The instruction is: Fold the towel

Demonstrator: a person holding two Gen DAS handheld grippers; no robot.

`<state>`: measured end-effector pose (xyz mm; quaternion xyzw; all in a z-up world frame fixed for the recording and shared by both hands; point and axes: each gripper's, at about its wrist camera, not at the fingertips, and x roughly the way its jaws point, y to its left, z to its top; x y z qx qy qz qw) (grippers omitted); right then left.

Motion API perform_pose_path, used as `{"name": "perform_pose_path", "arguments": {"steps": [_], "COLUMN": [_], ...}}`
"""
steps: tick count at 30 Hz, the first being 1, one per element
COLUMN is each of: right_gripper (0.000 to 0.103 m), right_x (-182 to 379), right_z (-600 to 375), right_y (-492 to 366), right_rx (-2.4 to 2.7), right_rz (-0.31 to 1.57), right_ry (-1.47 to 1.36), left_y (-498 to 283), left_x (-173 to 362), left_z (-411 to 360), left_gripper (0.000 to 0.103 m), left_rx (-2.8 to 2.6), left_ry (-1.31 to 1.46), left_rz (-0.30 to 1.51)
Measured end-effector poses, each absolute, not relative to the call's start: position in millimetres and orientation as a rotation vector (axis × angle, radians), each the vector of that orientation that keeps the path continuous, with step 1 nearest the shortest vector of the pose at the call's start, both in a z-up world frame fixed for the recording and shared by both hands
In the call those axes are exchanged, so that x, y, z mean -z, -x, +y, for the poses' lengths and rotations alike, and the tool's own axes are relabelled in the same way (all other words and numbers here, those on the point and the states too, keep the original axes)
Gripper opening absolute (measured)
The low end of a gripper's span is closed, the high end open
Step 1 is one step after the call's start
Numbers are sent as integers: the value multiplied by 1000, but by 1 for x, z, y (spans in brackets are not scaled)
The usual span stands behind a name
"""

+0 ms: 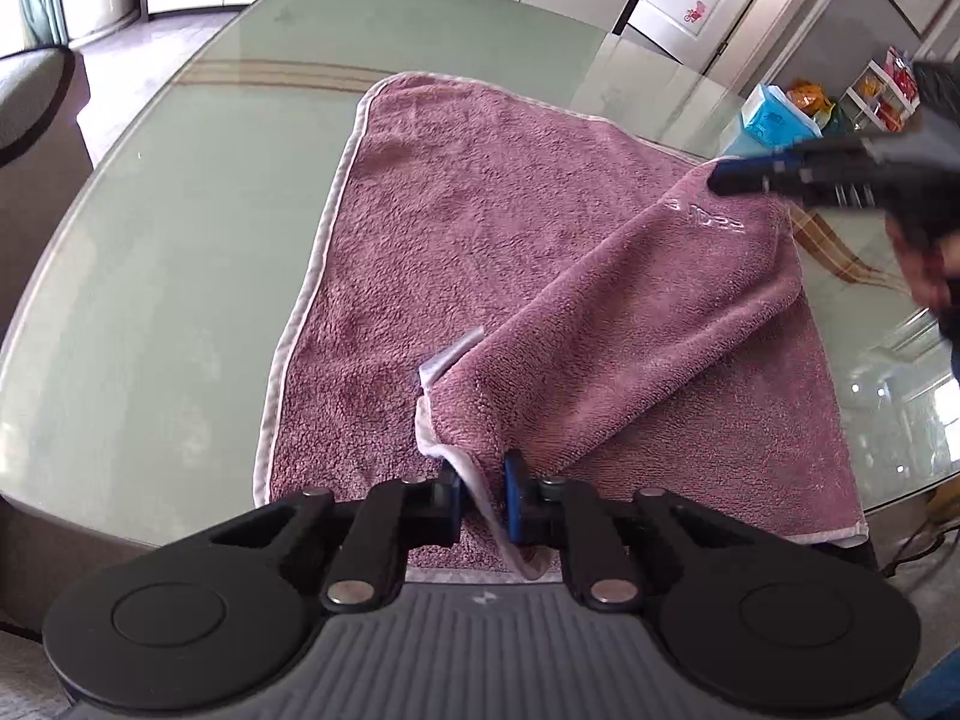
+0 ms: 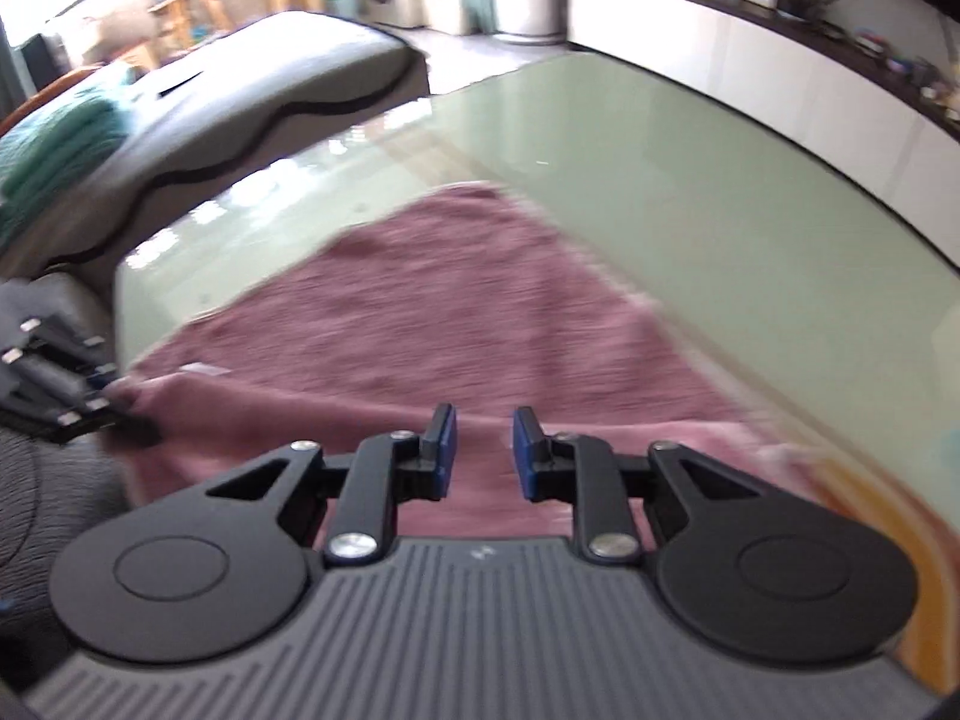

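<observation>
Blurred pink towel (image 2: 456,324), seemingly half-folded

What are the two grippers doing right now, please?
Left gripper: shut on the towel edge, lifting it.
Right gripper: open, holding nothing, above the towel.

The towel (image 1: 516,276) lies spread on the tabletop (image 1: 180,252), filling the middle of the left wrist view, with bare tabletop running round it from 7 o'clock up through 12 to 2. One edge is lifted and laid back across the rest, running from 6 o'clock toward 2. The left hand-held gripper (image 1: 483,495) sits at 6 o'clock with that raised edge between its fingers. The right hand-held gripper (image 1: 729,180) is at 2 o'clock, at the far corner of the raised part. A sofa (image 2: 252,90) stands beyond the tabletop at 10 o'clock in the right wrist view.
</observation>
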<state>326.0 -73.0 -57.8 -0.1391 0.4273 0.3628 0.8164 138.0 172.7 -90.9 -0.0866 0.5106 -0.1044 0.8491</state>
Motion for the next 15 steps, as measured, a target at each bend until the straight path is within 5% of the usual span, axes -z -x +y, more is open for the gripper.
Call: {"name": "perform_pose_path", "arguments": {"steps": [7, 12, 15], "right_gripper": [34, 34, 15], "right_x": [60, 77, 62], "right_z": [-81, -80, -85], "right_y": [-368, -378, -368], "right_rx": [-734, -786, -853], "right_rz": [1018, 1108, 998], "right_ry": [345, 366, 328], "left_y": [-131, -131, -132], "left_x": [89, 89, 89], "left_z": [165, 163, 162], "left_gripper": [14, 14, 14], "left_rx": [210, 195, 186], "left_ry": [162, 164, 158], "left_rz": [1081, 1082, 1085]}}
